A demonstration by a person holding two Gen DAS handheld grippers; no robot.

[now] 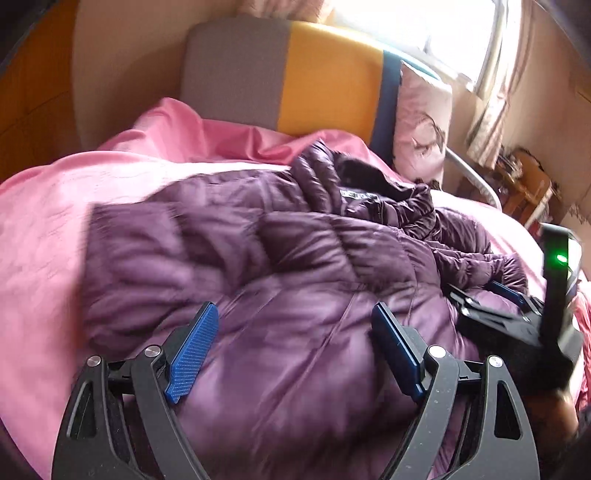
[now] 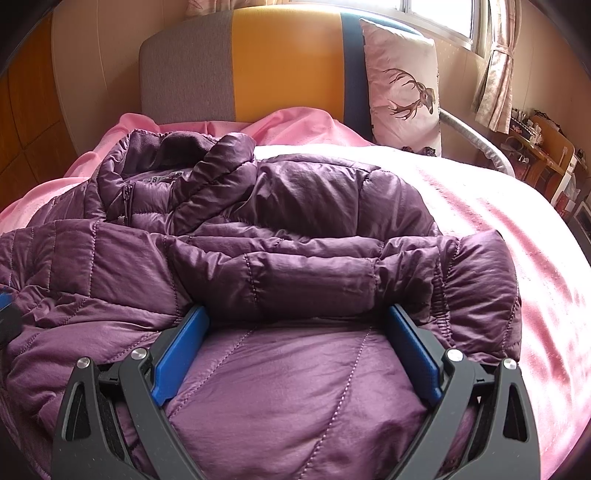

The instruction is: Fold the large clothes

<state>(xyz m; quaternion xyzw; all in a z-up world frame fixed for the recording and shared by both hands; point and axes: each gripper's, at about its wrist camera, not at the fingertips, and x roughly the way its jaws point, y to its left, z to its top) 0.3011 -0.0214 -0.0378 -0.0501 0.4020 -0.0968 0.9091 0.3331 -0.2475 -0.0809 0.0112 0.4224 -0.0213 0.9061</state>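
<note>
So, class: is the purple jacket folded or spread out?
Partly folded: the purple jacket has one sleeve laid across its body; its collar end is still rumpled.

Bright window (image 1: 469, 33) glare; left view motion-blurred, edges fisheye-warped.

The purple puffer jacket (image 2: 280, 258) sprawls over the middle of the bed, its bulk filling the near ground under both tools. To its right the pink bedspread (image 2: 498, 229) lies bare and flat, open room for a hand to come in from that side. On the far left the bedspread bunches into a raised fold (image 1: 173, 122) against the grey, yellow and blue headboard (image 2: 280, 62), which walls off the far end. A deer-print pillow (image 2: 402, 85) leans upright there. The right gripper (image 1: 491, 295) sits on the jacket just beside the left gripper (image 1: 295, 325), crowding that flank.
</note>
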